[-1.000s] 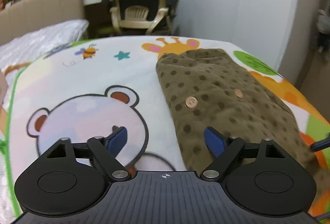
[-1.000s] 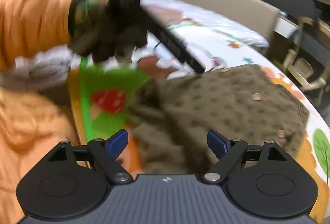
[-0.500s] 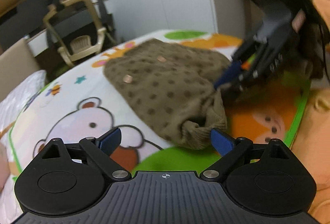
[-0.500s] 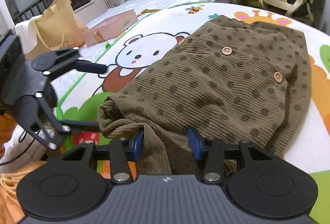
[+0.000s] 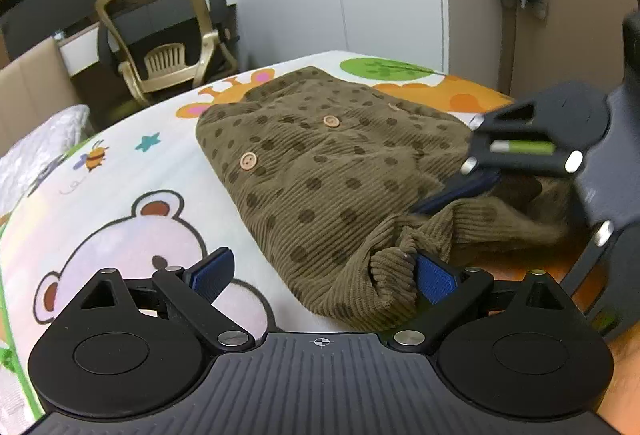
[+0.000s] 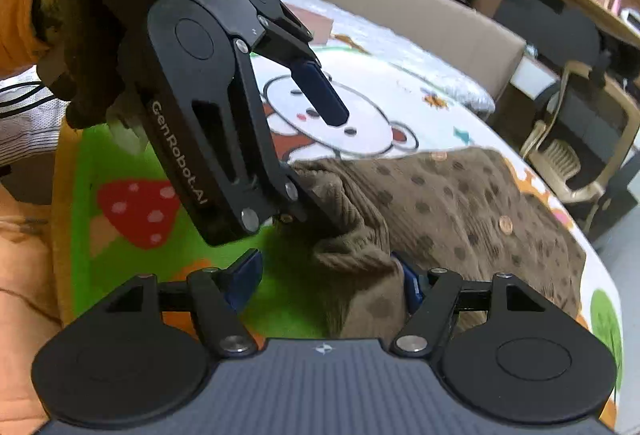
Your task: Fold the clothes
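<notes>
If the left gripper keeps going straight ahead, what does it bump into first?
Probably the brown dotted garment. The left hand-held gripper is open, and the bunched near edge of the cloth already lies between its fingers, against the right pad. Depth is hard to judge.

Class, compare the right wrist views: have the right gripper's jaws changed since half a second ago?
Yes. The right gripper has opened wider; earlier it pinched the brown garment's hem, beside the mushroom print.

Corduroy garment [image 5: 336,175]: lies on the play mat [image 5: 120,203], right of the printed bear [image 5: 132,235]. Left tongs [image 5: 324,275]: at its near bunched corner, right pad touching the fabric. Right tongs [image 5: 460,195]: at the same bunched end, further right. Office chair [image 5: 168,31]: behind the mat.
</notes>
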Tool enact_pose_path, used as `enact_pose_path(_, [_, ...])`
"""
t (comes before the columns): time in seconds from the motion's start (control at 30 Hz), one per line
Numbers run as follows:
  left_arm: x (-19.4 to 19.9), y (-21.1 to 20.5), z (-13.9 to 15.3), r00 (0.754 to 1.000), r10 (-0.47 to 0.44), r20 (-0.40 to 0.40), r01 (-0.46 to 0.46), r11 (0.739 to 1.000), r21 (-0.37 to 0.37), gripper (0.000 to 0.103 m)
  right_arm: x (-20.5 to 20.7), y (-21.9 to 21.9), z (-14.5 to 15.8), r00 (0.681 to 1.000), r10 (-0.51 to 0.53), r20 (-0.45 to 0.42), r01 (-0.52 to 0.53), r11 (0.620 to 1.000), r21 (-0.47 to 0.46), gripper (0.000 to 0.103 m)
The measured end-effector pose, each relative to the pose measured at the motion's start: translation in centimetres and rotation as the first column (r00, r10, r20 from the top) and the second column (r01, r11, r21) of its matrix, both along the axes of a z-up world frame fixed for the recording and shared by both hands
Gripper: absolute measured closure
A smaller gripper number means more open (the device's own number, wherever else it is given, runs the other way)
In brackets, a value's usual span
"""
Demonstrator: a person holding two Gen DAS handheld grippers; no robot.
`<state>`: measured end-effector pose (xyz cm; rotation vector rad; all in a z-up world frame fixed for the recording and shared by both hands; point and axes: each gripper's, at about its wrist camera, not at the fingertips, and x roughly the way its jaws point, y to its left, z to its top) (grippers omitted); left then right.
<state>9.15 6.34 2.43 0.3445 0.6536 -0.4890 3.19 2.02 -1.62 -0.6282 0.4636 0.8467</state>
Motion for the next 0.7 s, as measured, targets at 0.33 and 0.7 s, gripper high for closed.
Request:
enact_pose_path(0.33, [-2.6, 1.7, 2.4, 0.991, -0.043, 0.124, 0.049, 0.998, -0.047, 0.005, 5.4, -6.0, 3.9, 0.951, -0.166, -0.262, 0.232, 0.941, 0.247, 0.079])
enact_pose_path(0.7, [1.0, -4.5, -2.9, 0.867, -0.323, 0.38, 0.17, 0.908, 0.383, 0.004, 6.6, -10.6, 5.7, 0.94, -0.197, -0.277, 0.285, 0.901, 0.327, 0.083])
